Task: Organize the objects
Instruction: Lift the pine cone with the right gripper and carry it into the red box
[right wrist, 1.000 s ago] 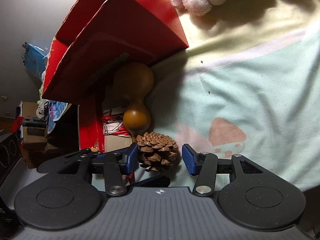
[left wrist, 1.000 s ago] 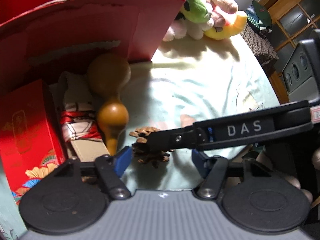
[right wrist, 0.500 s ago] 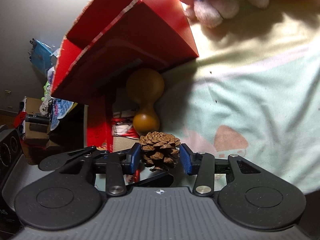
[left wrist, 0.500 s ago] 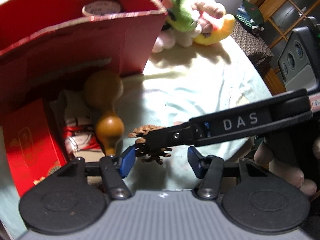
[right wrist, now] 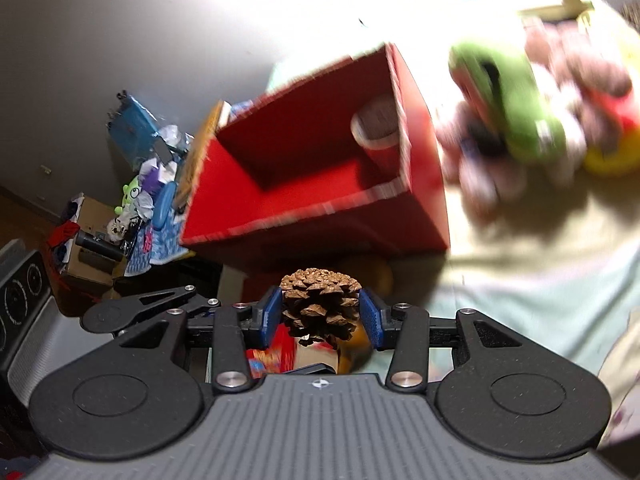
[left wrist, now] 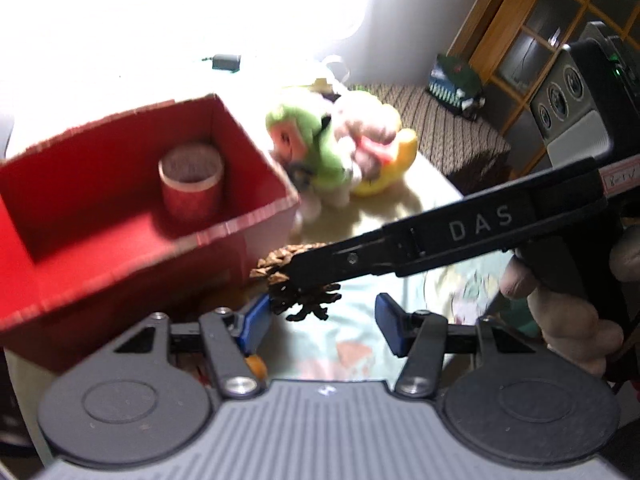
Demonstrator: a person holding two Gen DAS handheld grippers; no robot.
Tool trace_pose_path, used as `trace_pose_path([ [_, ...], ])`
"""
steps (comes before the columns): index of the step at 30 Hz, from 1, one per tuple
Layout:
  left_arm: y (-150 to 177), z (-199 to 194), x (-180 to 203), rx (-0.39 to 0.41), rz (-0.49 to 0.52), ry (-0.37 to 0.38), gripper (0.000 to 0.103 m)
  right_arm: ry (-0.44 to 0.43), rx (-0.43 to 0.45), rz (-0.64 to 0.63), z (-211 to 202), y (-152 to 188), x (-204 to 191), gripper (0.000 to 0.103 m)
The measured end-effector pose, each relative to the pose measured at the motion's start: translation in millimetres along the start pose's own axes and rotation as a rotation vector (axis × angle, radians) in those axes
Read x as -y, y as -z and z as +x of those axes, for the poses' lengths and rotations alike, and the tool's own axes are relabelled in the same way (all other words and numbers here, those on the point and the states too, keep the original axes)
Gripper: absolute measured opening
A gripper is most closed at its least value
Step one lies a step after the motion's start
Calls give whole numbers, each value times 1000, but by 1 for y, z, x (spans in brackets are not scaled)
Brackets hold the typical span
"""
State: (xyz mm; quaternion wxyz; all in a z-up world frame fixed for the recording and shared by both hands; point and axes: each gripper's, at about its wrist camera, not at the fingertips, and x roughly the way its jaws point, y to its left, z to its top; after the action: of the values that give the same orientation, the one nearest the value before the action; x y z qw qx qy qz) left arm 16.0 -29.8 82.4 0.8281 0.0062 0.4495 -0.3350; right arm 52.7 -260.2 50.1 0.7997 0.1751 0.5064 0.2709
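Carrying the pine cone point(right wrist: 319, 303) toward the red box point(right wrist: 316, 184) looks like the step in hand. The right gripper point(right wrist: 319, 317) is clamped on the cone, a blue pad pressed against each flank, and holds it clear of the pale cloth point(right wrist: 520, 300), just in front of the box's near wall. In the left wrist view the same cone point(left wrist: 298, 280) hangs under the right gripper's long black finger, close to the box's corner.

The left gripper point(left wrist: 322, 322) stands with its jaws apart and nothing gripped; the cone's edge sits just beside its left pad point(left wrist: 256, 318) but I see no squeeze there.

Next, I judge, the cone must go over the rim and into the open space beside the red tube point(left wrist: 191, 186) standing in the box's far corner, then be let go.

Both grippers point steeply downward, side by side. A hand point(left wrist: 568, 308) wraps the right gripper's handle. Plush toys point(left wrist: 336, 152) lie beyond the box.
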Motion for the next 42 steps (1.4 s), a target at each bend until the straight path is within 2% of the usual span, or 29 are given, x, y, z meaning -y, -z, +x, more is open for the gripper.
trace_pose_path([
  [4,-24,-5,-14,49,18,-12,54,15,16,-69,4,-28,-11,45],
  [9,-46,7,-37,55,-11,-18,54,59,18,-121,21,-52,-18,45],
  [15,-49,27,-67,50,-100,42,53,107,-12,-130,43,-69,-10,45],
  [20,-51,39,-83,67,-154,54,53,135,-37,-145,58,-77,-7,45],
  [32,-51,79,-102,-7,-222,99,53,216,-117,-167,85,-84,3,45],
  [36,-51,91,-108,-30,-244,101,53,254,-132,-224,92,-86,-5,45],
  [42,-47,99,-112,-52,-255,106,53,317,-210,-306,110,-93,-12,43],
])
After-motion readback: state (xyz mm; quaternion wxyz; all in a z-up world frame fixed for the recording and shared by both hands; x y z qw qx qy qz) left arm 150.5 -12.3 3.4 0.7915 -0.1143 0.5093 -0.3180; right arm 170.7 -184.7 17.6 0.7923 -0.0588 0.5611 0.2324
